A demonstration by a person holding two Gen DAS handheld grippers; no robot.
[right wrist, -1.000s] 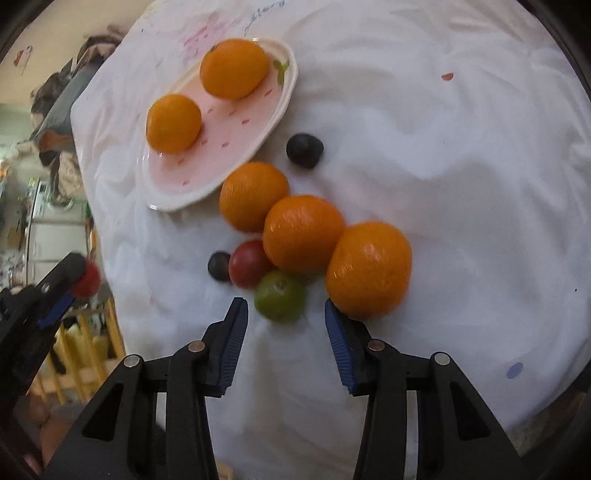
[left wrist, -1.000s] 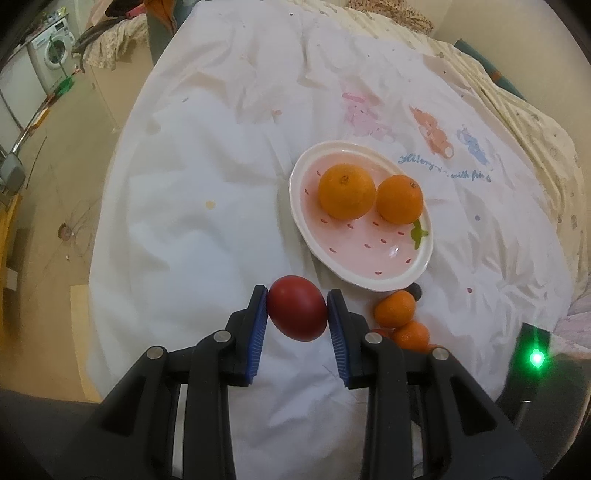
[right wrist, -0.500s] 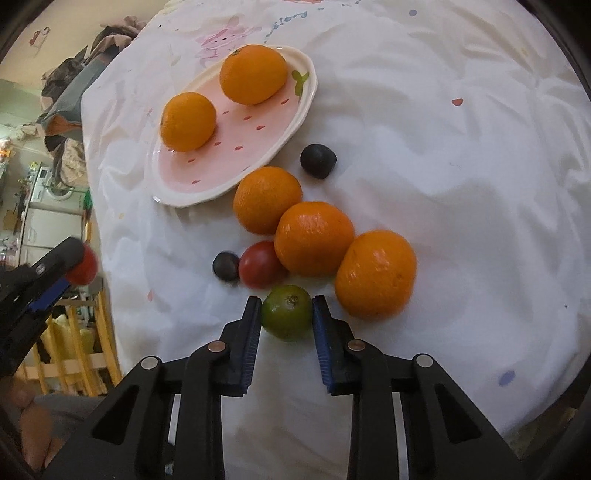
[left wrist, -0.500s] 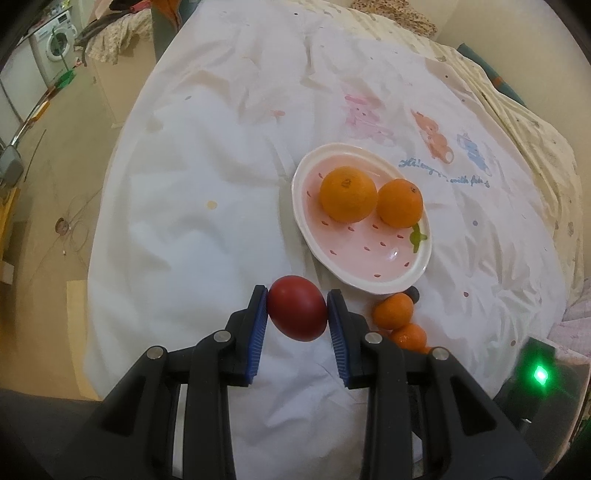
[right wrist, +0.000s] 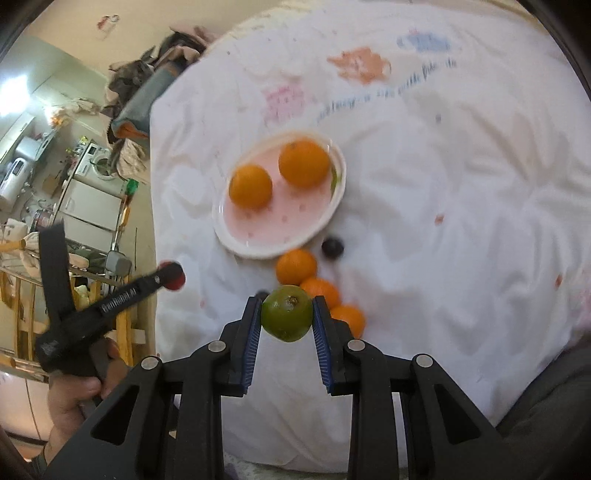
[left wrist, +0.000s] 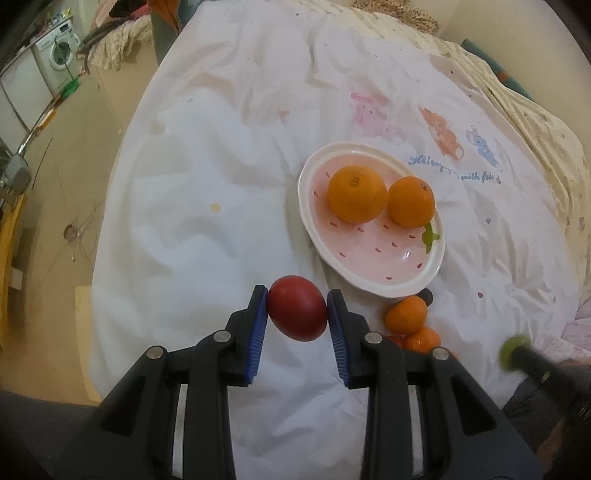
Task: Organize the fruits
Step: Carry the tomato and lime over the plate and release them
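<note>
A washing machine (left wrist: 61,55) stands at the upper left of the left wrist frame, beside a heap of clothes (left wrist: 122,31). The white sheet (left wrist: 229,155) carries cartoon animal prints (left wrist: 443,134) and blue lettering (left wrist: 454,173) at the upper right.

The cloth (left wrist: 221,206) was white, printed at twelve o'clock with pink, orange and blue cartoon animals (left wrist: 443,133) over blue script, and sprinkled with small coloured dots. The plate (left wrist: 369,284) had a cream rim and a pink middle flecked with red seed marks, with a green leaf painted at its three o'clock edge. Two oranges (left wrist: 356,194) on it were bright orange. The fruit (left wrist: 297,308) between blue ribbed pads (left wrist: 258,332) was deep red; the fruit (right wrist: 287,313) in the other black tool was green. At five o'clock of the plate lay more orange fruit (right wrist: 296,266) and one dark purple fruit (right wrist: 332,248).
</note>
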